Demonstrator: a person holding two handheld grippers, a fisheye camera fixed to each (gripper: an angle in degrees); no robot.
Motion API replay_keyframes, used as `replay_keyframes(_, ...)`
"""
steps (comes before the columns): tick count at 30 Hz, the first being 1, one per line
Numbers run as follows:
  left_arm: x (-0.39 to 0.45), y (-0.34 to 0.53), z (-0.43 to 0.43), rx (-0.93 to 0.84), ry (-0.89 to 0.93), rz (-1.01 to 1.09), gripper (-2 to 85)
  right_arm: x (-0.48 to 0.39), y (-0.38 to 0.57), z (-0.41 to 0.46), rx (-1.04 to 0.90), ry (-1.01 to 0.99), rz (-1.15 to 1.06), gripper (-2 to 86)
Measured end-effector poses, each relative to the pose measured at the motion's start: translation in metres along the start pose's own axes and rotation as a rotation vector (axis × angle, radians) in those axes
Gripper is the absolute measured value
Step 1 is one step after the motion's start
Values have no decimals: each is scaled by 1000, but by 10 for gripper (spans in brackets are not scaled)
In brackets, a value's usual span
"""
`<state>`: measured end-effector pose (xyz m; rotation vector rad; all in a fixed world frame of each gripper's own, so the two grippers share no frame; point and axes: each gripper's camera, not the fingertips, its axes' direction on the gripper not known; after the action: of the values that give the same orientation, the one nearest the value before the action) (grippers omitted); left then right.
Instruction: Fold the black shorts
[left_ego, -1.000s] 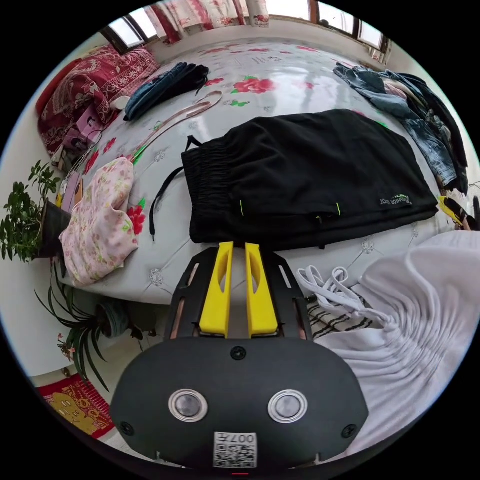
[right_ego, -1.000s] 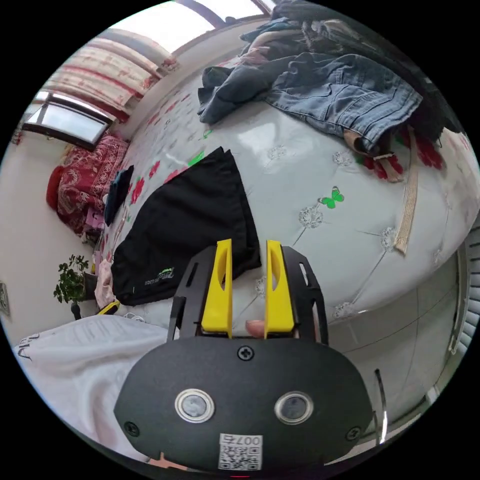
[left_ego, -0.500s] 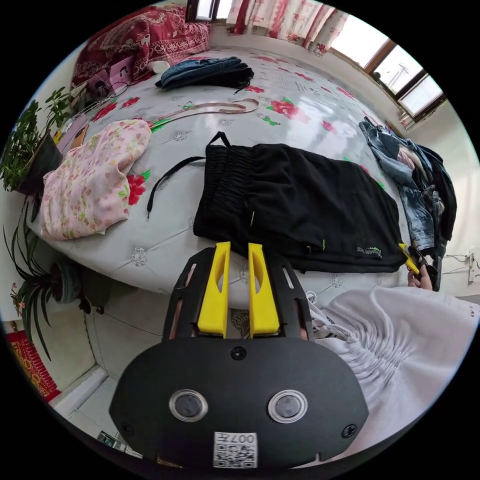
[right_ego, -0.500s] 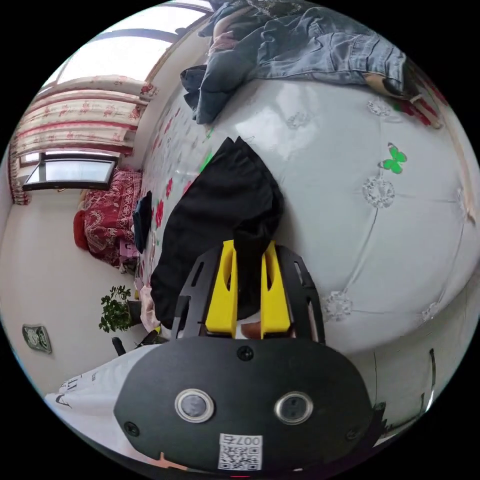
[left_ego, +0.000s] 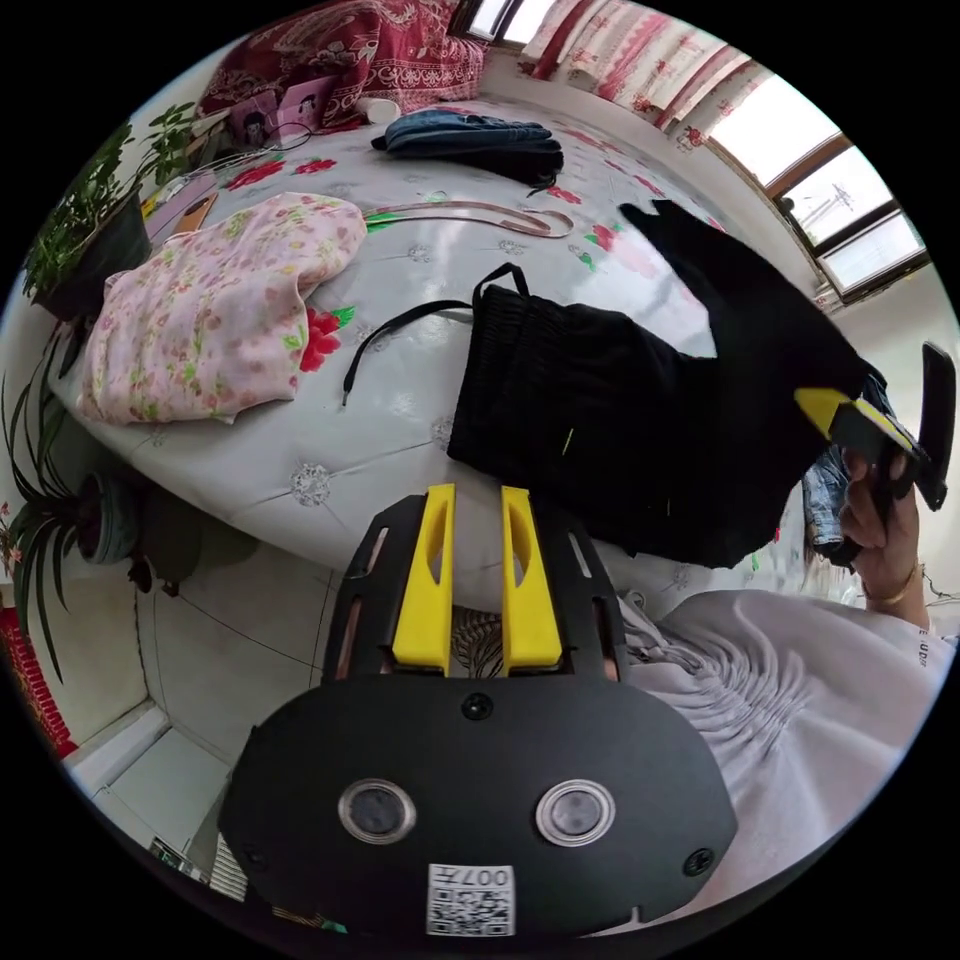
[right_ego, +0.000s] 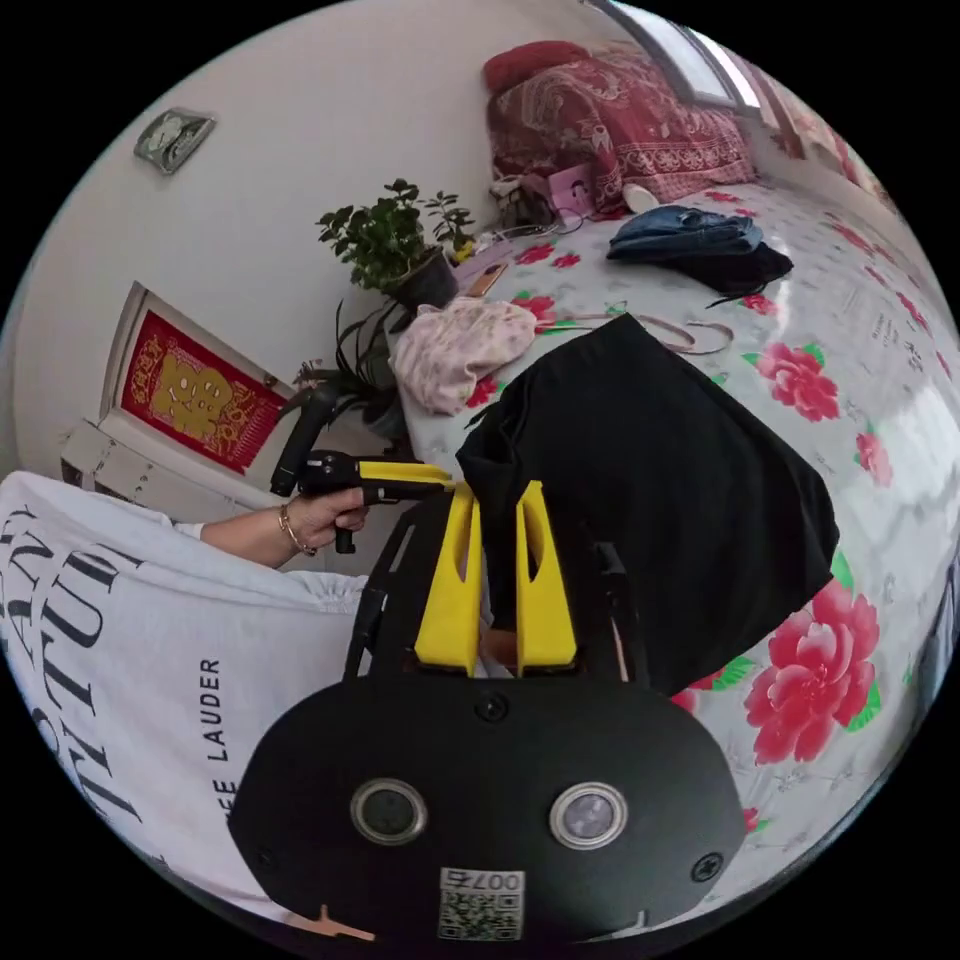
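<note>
Draping limply over the flowered bed, the soft, light black fabric shorts are gripped at the hem corner by the right gripper, while the left gripper is held released and empty, and the waistband is judged the best second hold.

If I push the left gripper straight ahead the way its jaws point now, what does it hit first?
Probably the near edge of the bed, and just beyond it the waistband end of the black shorts. The left gripper is open and holds nothing. Depth is hard to judge through the fisheye.
</note>
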<state>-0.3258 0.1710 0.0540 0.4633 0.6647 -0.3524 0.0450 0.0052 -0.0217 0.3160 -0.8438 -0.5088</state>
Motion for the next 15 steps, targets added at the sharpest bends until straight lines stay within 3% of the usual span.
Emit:
replay_keyframes(2, -19, 0, -5, -2, 19, -11, 80, -1, -2, 29, -104, 80, -39, 39)
replay_keyframes(6, -59, -2, -14, -1, 95, -25, 95, 28, 21, 21, -120, 229, 29, 55)
replay_keyframes(9, -85, -10, -16, -5, 205, -17, 119, 72, 63, 8, -95, 257, 214, 72)
replay_keyframes(15, -135, -34, -8, -79, 458, 28, 204, 165, 169, 5, 109, -135, 750, 99)
